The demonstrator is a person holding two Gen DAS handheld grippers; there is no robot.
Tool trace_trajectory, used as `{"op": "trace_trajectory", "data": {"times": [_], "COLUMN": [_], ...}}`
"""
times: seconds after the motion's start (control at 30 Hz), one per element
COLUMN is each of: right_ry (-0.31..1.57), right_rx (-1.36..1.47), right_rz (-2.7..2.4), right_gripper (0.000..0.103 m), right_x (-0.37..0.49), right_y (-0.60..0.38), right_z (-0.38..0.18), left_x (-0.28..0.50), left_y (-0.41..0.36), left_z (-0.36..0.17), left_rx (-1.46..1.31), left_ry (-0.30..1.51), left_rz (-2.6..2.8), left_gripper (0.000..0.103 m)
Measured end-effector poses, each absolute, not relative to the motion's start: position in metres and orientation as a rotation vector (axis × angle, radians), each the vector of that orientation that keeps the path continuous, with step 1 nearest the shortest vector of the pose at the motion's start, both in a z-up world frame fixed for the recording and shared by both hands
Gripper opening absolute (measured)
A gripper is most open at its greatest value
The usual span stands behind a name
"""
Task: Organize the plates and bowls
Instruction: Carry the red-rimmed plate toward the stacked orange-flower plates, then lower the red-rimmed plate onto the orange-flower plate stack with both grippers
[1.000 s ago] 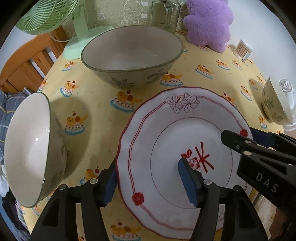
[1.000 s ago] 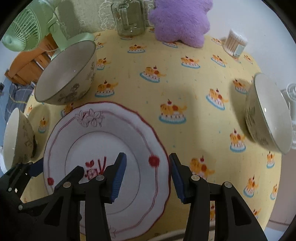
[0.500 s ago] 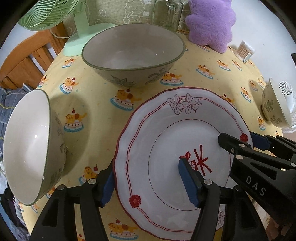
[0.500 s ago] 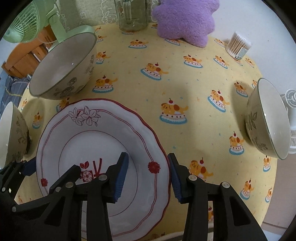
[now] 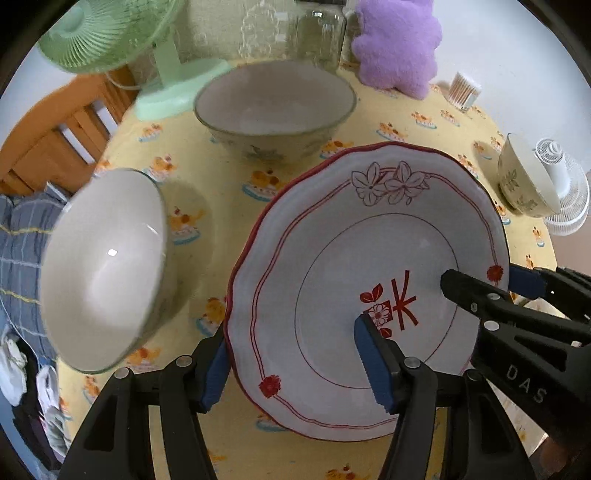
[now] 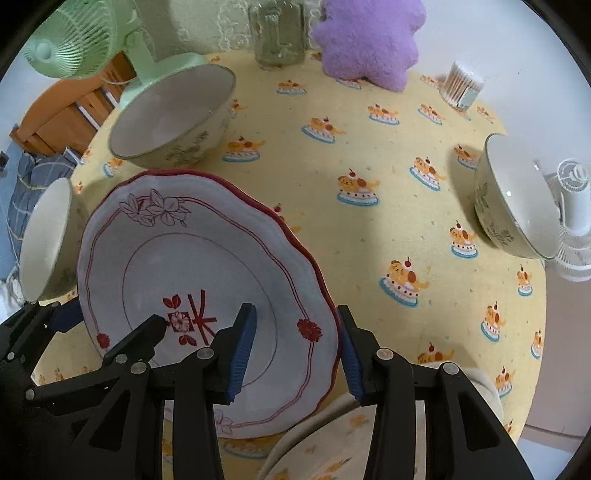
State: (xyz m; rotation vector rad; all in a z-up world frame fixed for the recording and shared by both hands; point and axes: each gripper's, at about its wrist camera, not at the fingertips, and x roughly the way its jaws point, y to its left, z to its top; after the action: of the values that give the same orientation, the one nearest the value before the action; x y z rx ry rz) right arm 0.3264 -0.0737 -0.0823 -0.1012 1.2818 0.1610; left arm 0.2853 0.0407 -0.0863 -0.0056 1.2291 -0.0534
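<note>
A white plate [image 5: 369, 229] with a wavy red rim and red flower marks hangs tilted above the yellow tablecloth [image 5: 221, 184], held from both sides. My left gripper [image 5: 295, 365] has the plate's left rim between its blue pads, and its jaws are closing on it. My right gripper [image 6: 295, 347] is shut on the right rim of the plate [image 6: 192, 266]. A large floral bowl [image 5: 273, 99] stands behind the plate. One small bowl [image 5: 103, 266] stands to the left and another small bowl [image 6: 517, 199] to the right.
A cream patterned plate [image 6: 321, 446] lies below my right gripper at the table's near edge. Along the back stand a green fan [image 5: 107, 33], a glass jar [image 5: 317, 33], a purple plush [image 5: 399, 40] and a swab box [image 5: 463, 88]. A white fan [image 5: 561, 192] is beyond the right edge.
The plate has come up off the tablecloth with both grippers and tilted. The table and bowls now look farther below. My right jaws narrowed slightly on the rim.
</note>
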Motion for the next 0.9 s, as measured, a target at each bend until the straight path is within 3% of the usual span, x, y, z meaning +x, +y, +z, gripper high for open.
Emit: {"op": "trace_trajectory", "data": {"times": [0.9], "right_ry": [1.179], "right_rx": [0.003], "right_rz": [-0.038], "right_gripper": [0.047], "right_x": [0.224], "right_y": [-0.068], "right_z": [-0.007], "left_x": [0.217], "left_y": [0.045], "left_z": [-0.026], "left_rx": [0.055], "left_ry": [1.128], "left_rz": [-0.252], "left_gripper": [0.063]}}
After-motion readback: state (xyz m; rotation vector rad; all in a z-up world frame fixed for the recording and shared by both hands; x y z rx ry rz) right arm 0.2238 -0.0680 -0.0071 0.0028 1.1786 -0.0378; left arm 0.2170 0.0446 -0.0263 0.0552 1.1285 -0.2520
